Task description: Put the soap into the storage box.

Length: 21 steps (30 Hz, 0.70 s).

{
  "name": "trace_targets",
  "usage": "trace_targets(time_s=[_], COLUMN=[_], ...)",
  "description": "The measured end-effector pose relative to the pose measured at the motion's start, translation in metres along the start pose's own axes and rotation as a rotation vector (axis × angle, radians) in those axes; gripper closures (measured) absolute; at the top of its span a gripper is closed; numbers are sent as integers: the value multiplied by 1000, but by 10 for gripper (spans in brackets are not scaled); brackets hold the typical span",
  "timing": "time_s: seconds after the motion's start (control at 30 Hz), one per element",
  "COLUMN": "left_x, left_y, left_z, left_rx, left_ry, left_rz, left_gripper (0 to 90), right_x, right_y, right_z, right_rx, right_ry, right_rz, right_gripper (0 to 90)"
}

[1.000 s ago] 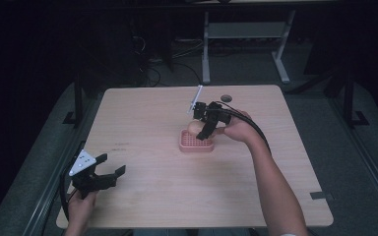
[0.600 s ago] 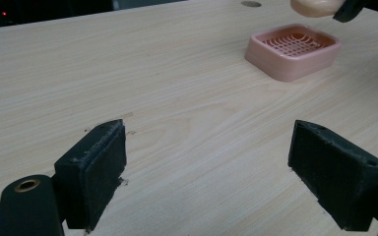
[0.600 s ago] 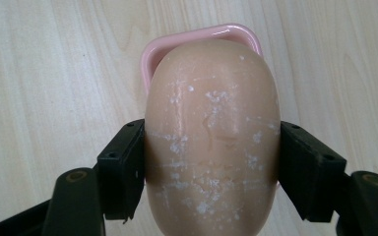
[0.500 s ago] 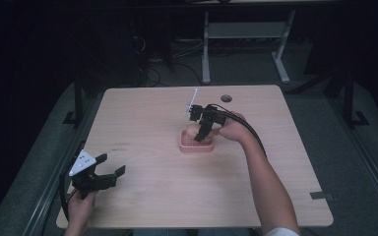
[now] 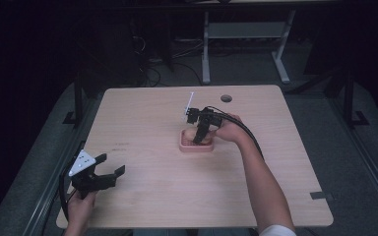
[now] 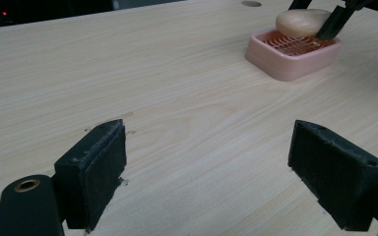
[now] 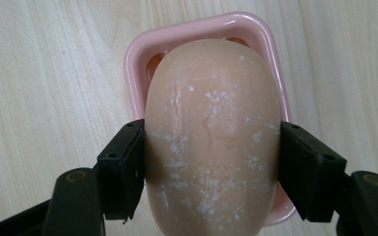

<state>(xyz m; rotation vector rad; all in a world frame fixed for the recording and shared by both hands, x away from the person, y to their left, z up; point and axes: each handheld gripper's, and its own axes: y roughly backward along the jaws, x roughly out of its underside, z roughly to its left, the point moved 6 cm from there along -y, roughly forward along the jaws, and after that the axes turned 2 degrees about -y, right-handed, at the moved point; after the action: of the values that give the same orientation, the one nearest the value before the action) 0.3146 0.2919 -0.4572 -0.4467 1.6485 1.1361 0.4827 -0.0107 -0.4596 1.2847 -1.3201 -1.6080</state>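
My right claw [image 7: 211, 162] is clamped on the soap [image 7: 211, 142], directly over the pink dish [image 7: 138, 54]. It has sunk closer to the dish than a second ago. My left claw [image 6: 216, 172] stands apart.

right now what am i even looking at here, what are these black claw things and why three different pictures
A person sits at a wooden table and holds a tool in each hand: a hand-held gripper with two black padded jaws.

The high view looks down from above. The other two pictures come from small cameras riding on each gripper, looking along its jaws.

The left hand-held gripper sits near the table's front left corner, jaws wide apart with nothing between them.

The right hand-held gripper is over the middle of the table, clamped on the sides of a tan oval bar of soap. Right under the soap is a pink soap dish with a slotted floor. Whether the soap already rests in it is hard to tell.
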Motion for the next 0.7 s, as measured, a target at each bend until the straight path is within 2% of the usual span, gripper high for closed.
trace_targets(time_s=[0.7], left_x=[1], left_y=[1], left_z=[1], left_rx=[-3], left_ry=[-4], left_rz=[3], left_gripper=[143], right_x=[-1], right_y=[-9], right_z=[-1], right_rx=[-1], right_ry=[2], right_rz=[20], right_gripper=[317])
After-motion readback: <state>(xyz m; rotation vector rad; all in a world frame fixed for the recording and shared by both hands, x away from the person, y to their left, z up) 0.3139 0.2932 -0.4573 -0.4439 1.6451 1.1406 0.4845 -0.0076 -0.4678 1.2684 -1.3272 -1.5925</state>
